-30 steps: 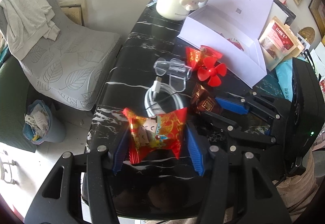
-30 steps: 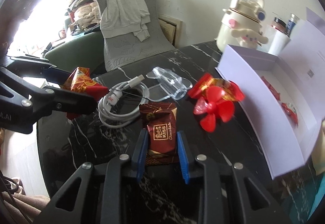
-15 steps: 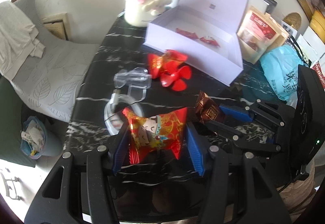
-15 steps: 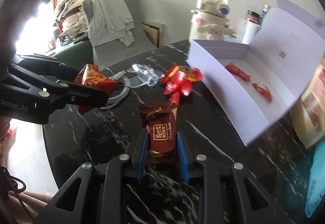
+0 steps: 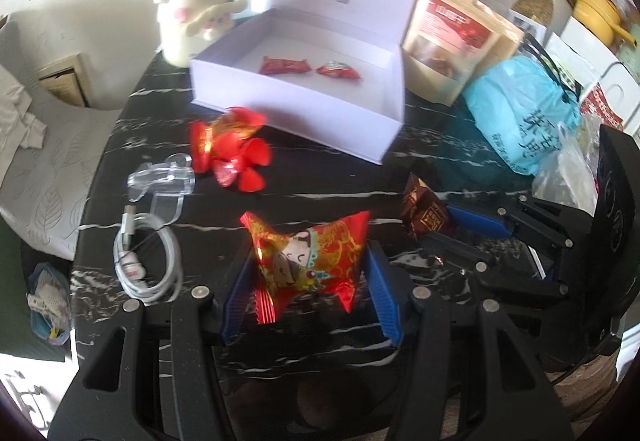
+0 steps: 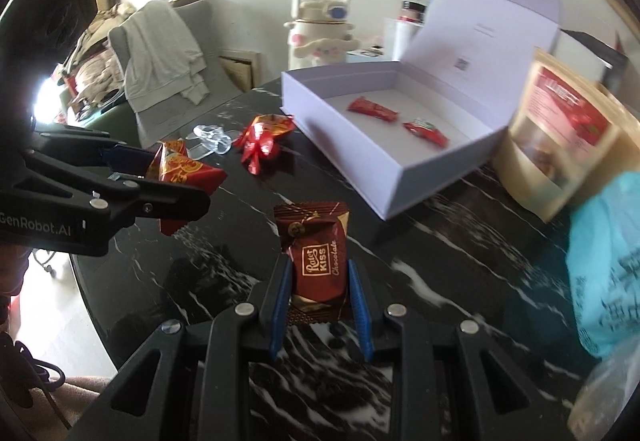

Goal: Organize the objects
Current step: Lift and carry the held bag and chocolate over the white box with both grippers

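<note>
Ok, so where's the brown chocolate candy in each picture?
Left wrist view: the brown foil chocolate candy sits right of centre, pinched in the right tool.
Right wrist view: the same candy is bottom centre, between blue fingers.
Shared landmark: the open white cardboard box.

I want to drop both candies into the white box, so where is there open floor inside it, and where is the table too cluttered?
The white box floor is bare on its left half, before the two red candies near the back right. On the table, black marble lies open between the box front and both tools. The left side is crowded: red fan, clear holder, white cable.
</note>
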### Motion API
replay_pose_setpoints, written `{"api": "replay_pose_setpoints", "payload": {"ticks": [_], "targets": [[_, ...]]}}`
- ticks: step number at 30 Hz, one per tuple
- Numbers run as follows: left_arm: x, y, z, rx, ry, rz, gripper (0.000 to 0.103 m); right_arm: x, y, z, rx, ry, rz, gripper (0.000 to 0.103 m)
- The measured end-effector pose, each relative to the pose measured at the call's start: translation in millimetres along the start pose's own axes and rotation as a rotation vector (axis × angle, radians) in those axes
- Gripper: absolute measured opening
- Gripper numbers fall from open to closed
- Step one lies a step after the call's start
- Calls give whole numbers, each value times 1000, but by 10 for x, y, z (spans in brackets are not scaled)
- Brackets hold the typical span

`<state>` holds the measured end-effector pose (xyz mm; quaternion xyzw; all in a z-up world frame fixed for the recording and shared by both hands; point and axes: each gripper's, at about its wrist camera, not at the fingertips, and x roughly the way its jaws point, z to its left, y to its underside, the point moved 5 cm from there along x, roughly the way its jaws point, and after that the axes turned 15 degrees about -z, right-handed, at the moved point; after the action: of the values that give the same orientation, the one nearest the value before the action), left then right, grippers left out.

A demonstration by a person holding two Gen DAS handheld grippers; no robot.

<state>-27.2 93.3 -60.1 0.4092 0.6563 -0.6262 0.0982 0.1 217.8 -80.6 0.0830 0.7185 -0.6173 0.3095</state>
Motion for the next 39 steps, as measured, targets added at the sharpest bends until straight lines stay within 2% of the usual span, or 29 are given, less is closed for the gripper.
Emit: {"api": "replay_pose_setpoints", "payload": {"ticks": [8,17,26,39], "targets": [[-14,19,-308,52,23,-9,52,-275,62,-159,35,53,-22,28],[39,-87,-486,100,29,-14,52,-425,28,-309,64,81,-45,28],[218,-332,-547,113,38,-10,52,-332,-108,-491,68,81,-47,28],[563,-801,-442,117,32,-14,52,51,-458,-775,69,60,-48,28]]}}
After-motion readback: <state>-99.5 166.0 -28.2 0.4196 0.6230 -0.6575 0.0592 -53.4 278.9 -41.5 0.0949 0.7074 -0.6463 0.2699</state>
